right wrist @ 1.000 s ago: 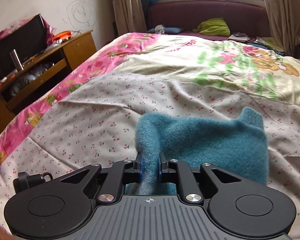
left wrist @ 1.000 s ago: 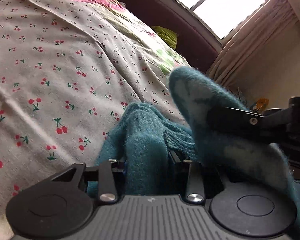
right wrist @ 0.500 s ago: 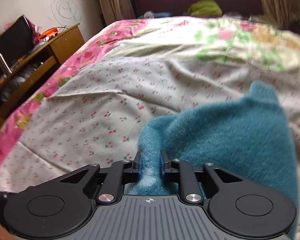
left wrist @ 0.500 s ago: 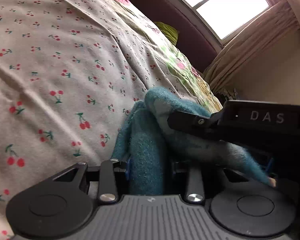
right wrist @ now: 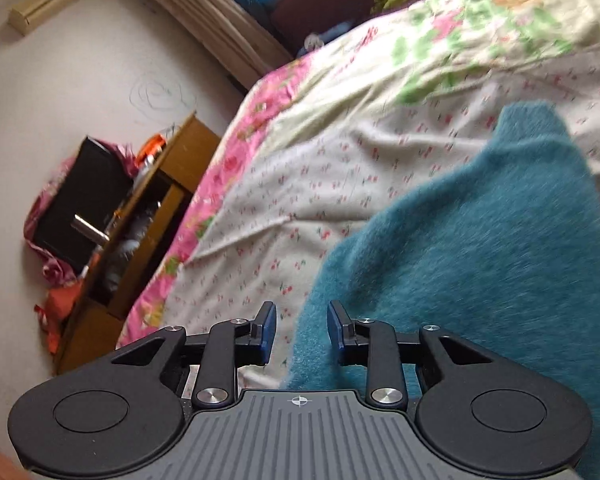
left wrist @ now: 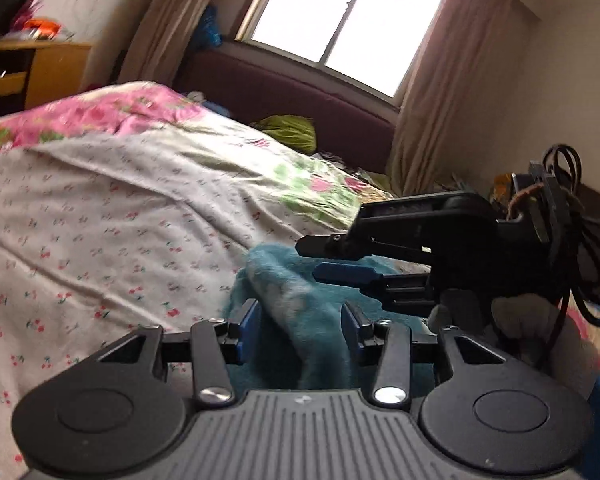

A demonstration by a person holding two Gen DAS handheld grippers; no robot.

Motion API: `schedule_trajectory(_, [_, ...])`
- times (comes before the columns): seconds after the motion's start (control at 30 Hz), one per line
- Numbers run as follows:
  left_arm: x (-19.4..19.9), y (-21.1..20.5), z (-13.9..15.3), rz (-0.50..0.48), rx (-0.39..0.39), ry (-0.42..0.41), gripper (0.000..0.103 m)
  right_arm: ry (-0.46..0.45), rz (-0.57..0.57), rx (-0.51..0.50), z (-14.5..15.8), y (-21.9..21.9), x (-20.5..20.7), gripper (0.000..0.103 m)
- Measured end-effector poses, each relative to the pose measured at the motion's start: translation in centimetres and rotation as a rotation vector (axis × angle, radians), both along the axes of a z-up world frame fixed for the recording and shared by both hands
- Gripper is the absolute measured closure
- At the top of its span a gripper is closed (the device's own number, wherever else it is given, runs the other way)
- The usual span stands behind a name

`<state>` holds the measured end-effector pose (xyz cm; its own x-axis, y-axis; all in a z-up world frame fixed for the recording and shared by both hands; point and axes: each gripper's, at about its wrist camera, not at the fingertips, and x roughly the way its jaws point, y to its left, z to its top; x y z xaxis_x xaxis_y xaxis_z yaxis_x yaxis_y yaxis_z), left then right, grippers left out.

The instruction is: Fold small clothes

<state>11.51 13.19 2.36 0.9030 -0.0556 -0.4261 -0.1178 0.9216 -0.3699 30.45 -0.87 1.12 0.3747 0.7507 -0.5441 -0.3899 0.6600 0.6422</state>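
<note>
My left gripper (left wrist: 300, 330) stands with its jaws spread wide, a fuzzy fold of the teal garment (left wrist: 296, 304) rising loose between the blue pads (left wrist: 247, 330) — clamped by neither. My right gripper (right wrist: 298, 330) is parted too, hovering at the cloth's edge, which passes between its fingers ungripped. The garment lies on the cherry-print bedsheet (right wrist: 340, 184); its far right side runs out of view, and motion blur smears its outline. From the left wrist, my other tool hides part of it.

Left wrist: low over the bed (left wrist: 100, 216) — faces the window (left wrist: 340, 20).
Right wrist: tilted, close above, toward the bed's pink edge.
Shared: teal garment (right wrist: 480, 240).
</note>
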Motion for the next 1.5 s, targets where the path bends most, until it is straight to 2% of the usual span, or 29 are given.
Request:
schedule_trajectory(0.07, [0.3,-1.7,0.3,-0.038,0.051,-0.009,0.049,-0.055,-0.016,-0.009,1.0,-1.8,-0.6,0.074])
schedule_trajectory(0.2, [2.3,-3.9,-0.6,-0.067,0.164,0.016,0.049,-0.203,-0.064,-0.142,2.1,-4.9,-2.7,0.074])
schedule_trajectory(0.23, [3.0,-3.8,-1.1,-0.048,0.185,0.045,0.049,-0.226,-0.076,-0.172,2.0,-5.5,-3.3,0.074])
schedule_trajectory(0.3, [4.9,-2.9,-2.8,0.022,0.226,0.176,0.048,-0.252,-0.088,-0.212,1.3,-7.0,-4.4,0.074])
schedule_trajectory(0.33, [5.4,-2.1,-4.1,0.046,0.219,0.231,0.042,-0.254,-0.094,-0.231,0.8,-7.6,-5.0,0.074])
schedule_trajectory(0.37, [5.6,-1.0,-5.2,0.043,0.172,0.247,0.039,-0.252,-0.094,-0.245,0.2,-8.1,-5.5,0.074])
schedule_trajectory(0.4, [5.5,-0.5,-5.8,0.050,0.139,0.262,0.037,-0.243,-0.089,-0.259,-0.6,-8.3,-5.8,0.074])
schedule_trajectory(0.43, [5.4,-0.8,-5.9,0.052,0.157,0.264,0.037,-0.244,-0.076,-0.295,-1.6,-8.2,-6.4,0.075])
schedule_trajectory(0.5, [5.8,-2.6,-5.6,0.043,0.287,0.264,0.036,-0.299,-0.068,-0.374,-2.6,-7.1,-7.5,0.074])
schedule_trajectory(0.53, [5.9,-3.1,-5.5,0.046,0.327,0.266,0.036,-0.300,-0.074,-0.387,-2.8,-6.5,-7.9,0.074])
schedule_trajectory(0.6, [6.3,-2.6,-5.5,0.055,0.311,0.280,0.034,-0.279,-0.031,-0.373,-3.2,-5.4,-9.0,0.071])
schedule_trajectory(0.63, [6.3,-2.2,-5.5,0.056,0.292,0.284,0.032,-0.296,-0.005,-0.391,-3.4,-4.9,-9.7,0.071])
schedule_trajectory(0.7, [6.2,-2.1,-5.4,0.053,0.303,0.291,0.029,-0.335,0.012,-0.431,-4.0,-4.2,-10.8,0.071])
schedule_trajectory(0.8, [5.7,-3.2,-4.6,0.051,0.354,0.291,0.032,-0.316,0.000,-0.392,-3.8,-5.4,-11.8,0.072])
schedule_trajectory(0.9, [4.8,-3.5,-3.0,0.067,0.315,0.279,0.037,-0.305,-0.015,-0.315,-2.8,-7.4,-13.3,0.072])
schedule_trajectory(0.97, [3.9,-4.4,-2.2,0.070,0.335,0.256,0.038,-0.315,0.011,-0.300,-3.1,-7.6,-14.4,0.072])
schedule_trajectory(1.03, [3.3,-5.3,-2.2,0.055,0.378,0.260,0.037,-0.318,0.035,-0.322,-3.9,-7.0,-15.2,0.072])
schedule_trajectory(1.1, [3.5,-5.9,-3.4,0.061,0.440,0.332,0.036,-0.311,0.047,-0.346,-4.9,-6.5,-15.4,0.072])
schedule_trajectory(1.17, [3.6,-5.4,-4.6,0.067,0.434,0.380,0.034,-0.302,0.060,-0.355,-5.2,-6.6,-15.7,0.072])
schedule_trajectory(1.33, [2.5,-6.5,-3.2,0.078,0.482,0.368,0.034,-0.321,0.076,-0.302,-4.1,-7.6,-17.1,0.072])
schedule_trajectory(1.5, [1.6,-7.1,-3.1,0.069,0.492,0.392,0.034,-0.312,0.063,-0.328,-4.3,-7.8,-17.7,0.072])
